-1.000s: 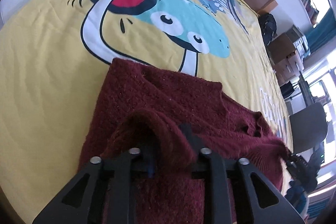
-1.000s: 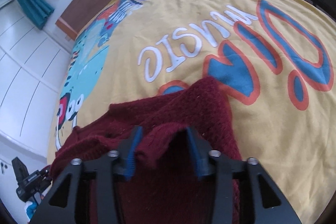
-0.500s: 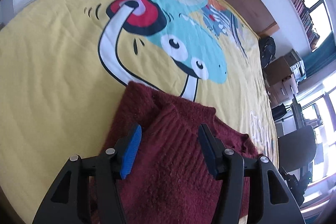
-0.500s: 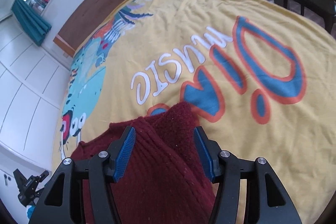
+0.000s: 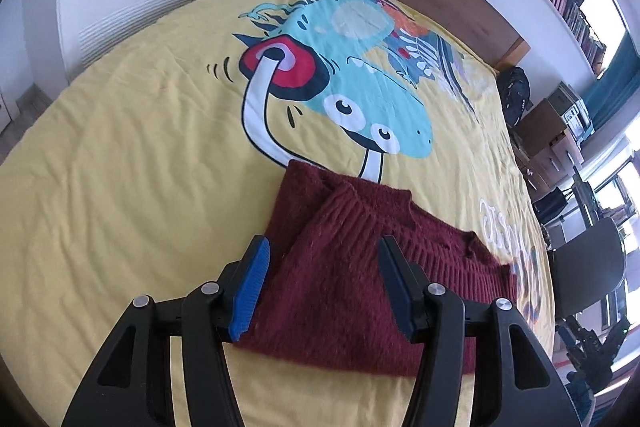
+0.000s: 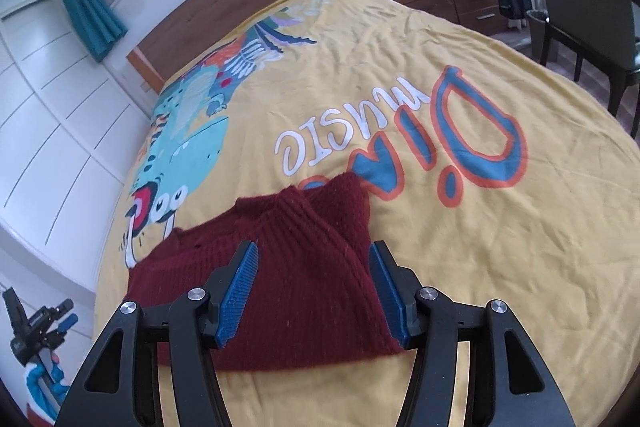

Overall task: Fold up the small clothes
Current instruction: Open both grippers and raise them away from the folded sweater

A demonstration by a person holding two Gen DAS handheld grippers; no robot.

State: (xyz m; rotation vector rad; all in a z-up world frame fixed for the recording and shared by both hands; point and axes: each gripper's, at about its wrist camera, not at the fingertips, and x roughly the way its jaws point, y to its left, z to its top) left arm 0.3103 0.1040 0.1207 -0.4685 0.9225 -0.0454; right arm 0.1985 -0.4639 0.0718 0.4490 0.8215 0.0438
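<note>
— Left wrist view: the left gripper point(image 5: 324, 291) is hanging with its jaws apart and nothing between them; the right gripper point(image 6: 314, 291) likewise. Where is the sweater point(image 5: 352, 267) lying?

— It is lying folded on the yellow bedspread point(image 5: 120, 187). It is looking soft, thick and floppy; pinching a ribbed edge is probably gripping best.

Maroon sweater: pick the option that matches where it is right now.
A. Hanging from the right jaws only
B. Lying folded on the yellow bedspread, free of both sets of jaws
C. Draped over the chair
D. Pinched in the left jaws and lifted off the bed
B: the maroon sweater lies folded on the yellow bedspread, and both the left gripper and the right gripper have open jaws above it, touching nothing.
</note>
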